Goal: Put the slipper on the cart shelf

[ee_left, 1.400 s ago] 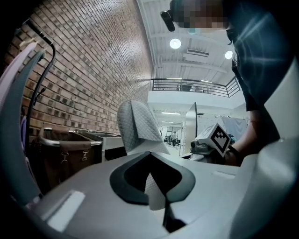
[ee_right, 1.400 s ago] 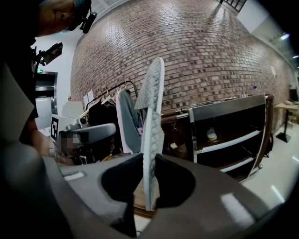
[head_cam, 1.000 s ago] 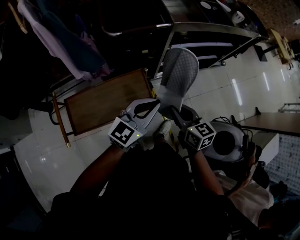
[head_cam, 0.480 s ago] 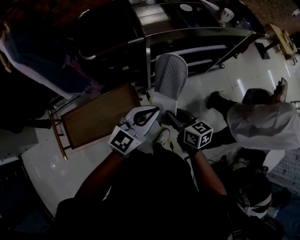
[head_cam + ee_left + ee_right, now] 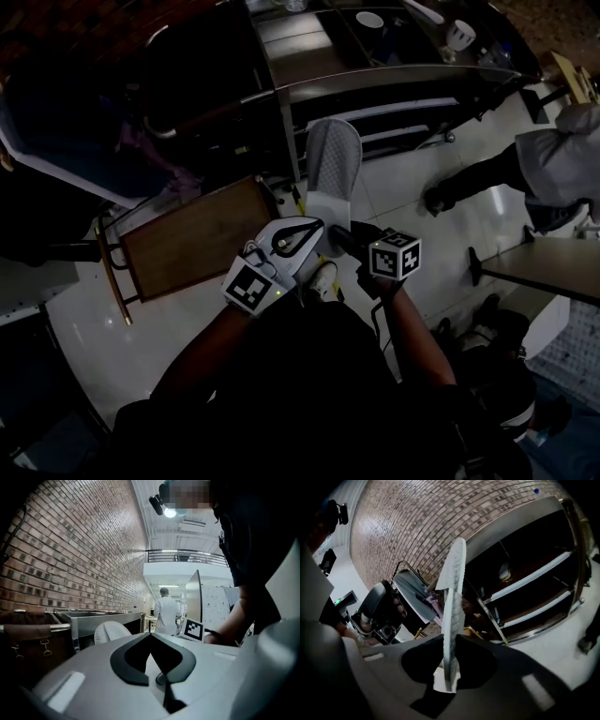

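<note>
Slipper (image 5: 334,155), judged light and floppy, pinched at its heel by right gripper (image 5: 339,236), frame centre; left gripper (image 5: 311,228) jaws together, empty.

On the glossy pale floor (image 5: 84,319), a brown wooden board (image 5: 192,239) in a thin frame, dark clothes (image 5: 94,141) hanging just beyond it, a bystander in white (image 5: 567,155) far right near a table (image 5: 544,267), a brick wall (image 5: 70,550) behind.

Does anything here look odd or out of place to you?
Only the slipper: it's in the air, standing on edge, pinched at one end by the right hand-held gripper, not yet on the cart. Nothing looks spilled or broken.
</note>
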